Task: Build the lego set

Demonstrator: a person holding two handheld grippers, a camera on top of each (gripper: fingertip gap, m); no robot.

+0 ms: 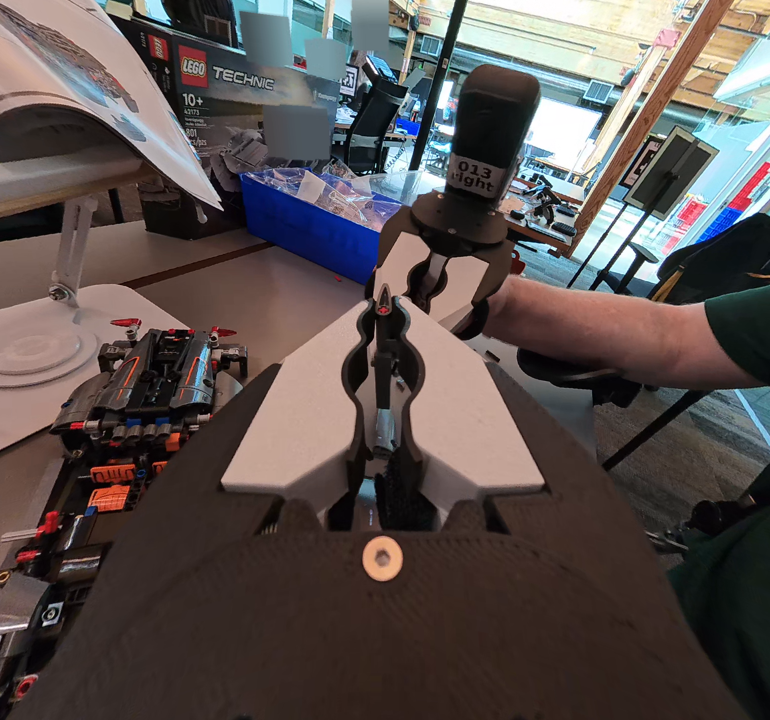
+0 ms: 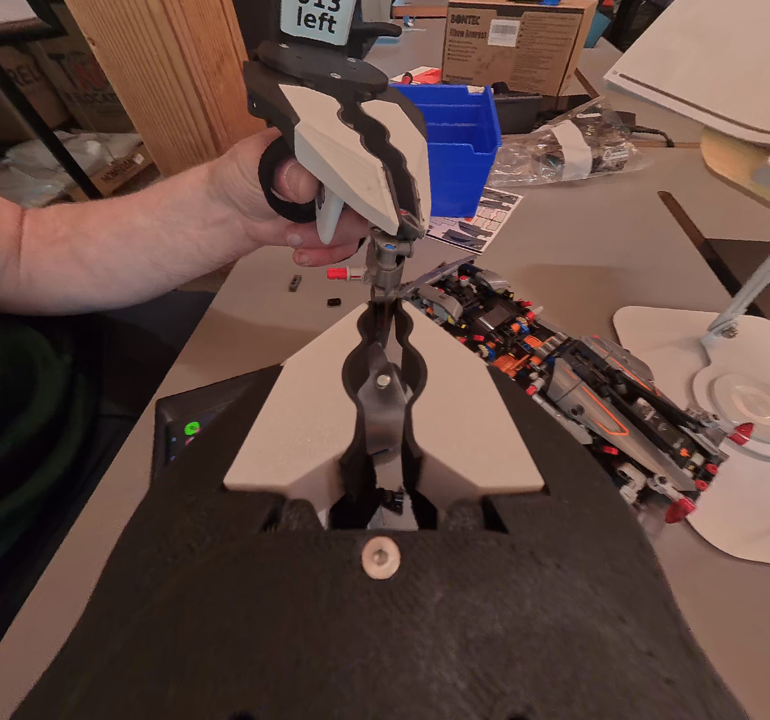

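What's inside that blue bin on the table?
The blue bin holds clear plastic bags of small Lego parts, heaped above its rim. Whatever lies beneath the bags, and the bin's floor, is covered and cannot be seen.

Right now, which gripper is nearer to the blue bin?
Right. The right gripper hangs just in front of the blue bin; the left gripper is farther back, toward the person.

The car (image 2: 583,370) is black and grey with orange stripes and red tips. Both hand-held grippers, left (image 1: 383,304) and right (image 2: 385,304), are black with white finger faces. The bin (image 1: 308,220) is blue, the desk (image 1: 250,283) pale grey, the sleeve (image 1: 737,333) dark green.
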